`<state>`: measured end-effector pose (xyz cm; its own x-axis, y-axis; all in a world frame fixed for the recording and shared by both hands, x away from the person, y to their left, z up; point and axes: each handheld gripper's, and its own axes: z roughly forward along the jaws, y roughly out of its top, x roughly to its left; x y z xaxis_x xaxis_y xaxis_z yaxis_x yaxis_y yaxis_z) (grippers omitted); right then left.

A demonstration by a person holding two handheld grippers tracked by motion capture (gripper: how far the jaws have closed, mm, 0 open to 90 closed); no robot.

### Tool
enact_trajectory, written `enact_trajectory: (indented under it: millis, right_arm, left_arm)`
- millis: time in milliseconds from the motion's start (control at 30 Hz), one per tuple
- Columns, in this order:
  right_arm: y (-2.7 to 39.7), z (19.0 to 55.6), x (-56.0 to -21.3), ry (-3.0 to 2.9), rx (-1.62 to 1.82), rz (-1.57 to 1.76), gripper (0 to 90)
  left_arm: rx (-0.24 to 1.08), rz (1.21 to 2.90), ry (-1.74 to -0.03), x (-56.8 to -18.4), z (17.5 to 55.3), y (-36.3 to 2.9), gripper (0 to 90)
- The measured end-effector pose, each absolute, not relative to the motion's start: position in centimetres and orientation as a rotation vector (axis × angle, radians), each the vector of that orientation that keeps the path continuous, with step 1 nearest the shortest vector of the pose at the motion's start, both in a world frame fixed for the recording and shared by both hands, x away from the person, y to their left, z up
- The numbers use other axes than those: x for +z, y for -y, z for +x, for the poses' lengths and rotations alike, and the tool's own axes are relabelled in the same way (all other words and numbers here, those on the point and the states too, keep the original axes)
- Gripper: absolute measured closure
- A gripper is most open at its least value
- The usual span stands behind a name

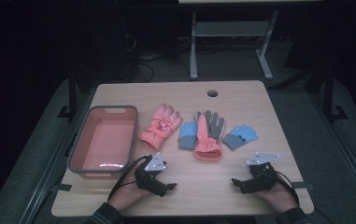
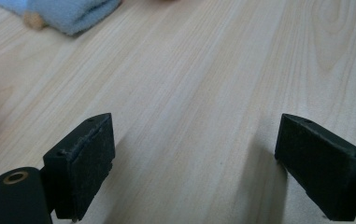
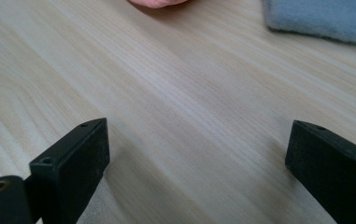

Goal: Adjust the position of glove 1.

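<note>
Your left claw [image 1: 168, 186] rests low on the light wooden table [image 1: 241, 95], lower left of centre in the high view, its jaws pointing toward the right of the frame. Your right claw [image 1: 234, 182] sits lower right of centre, jaws pointing left, so the two face each other across bare wood. In each gripper view the two black jaws stand wide apart with nothing between them, only wood grain.

The gloves lie in a row across the middle of the frame, just above both claws and clear of them. Nearest your left claw is a salmon-pink padded glove with a printed patch [image 1: 160, 126], long axis tilted, fingers toward the upper right, cuff toward the lower left. Next comes a small light-blue knit glove with a grey cuff [image 1: 188, 133], fingers up. Touching it is a grey glove [image 1: 215, 123] with a coral-pink padded glove [image 1: 206, 140] laid over it, both fingers up, the coral cuff lowest, toward the claws. Nearest your right claw is a second blue-and-grey knit glove [image 1: 240, 136], tilted, fingers to the upper right.

A salmon-pink rectangular plastic bin with a grey rim [image 1: 85, 134] stands at the left of the table, its long axis running up the frame, just left of your left claw.
</note>
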<state>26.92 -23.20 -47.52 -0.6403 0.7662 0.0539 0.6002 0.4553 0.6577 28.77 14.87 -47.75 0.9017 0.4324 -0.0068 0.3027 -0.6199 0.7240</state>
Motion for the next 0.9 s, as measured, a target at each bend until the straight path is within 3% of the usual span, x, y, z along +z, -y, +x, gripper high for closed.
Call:
enact_trajectory:
  millis: [67,267,700,900]
  right_arm:
    - [23.4,27.0,-47.2,-2.450,0.973,1.180,11.6]
    - [23.0,27.1,-46.9,-2.440,0.963,1.174,17.8]
    - [22.9,29.4,-45.3,-2.433,1.035,1.190,44.7]
    - [22.8,30.3,-45.0,-2.439,1.038,1.187,50.4]
  left_arm:
    - [0.213,2.283,-0.521,-47.8,28.9,-15.0,11.5]
    - [0.214,2.288,-0.519,-47.7,29.2,-15.5,11.5]
    - [0.215,2.283,-0.532,-47.7,29.2,-15.6,11.5]
    - [0.215,2.287,-0.524,-47.7,29.3,-15.7,11.5]
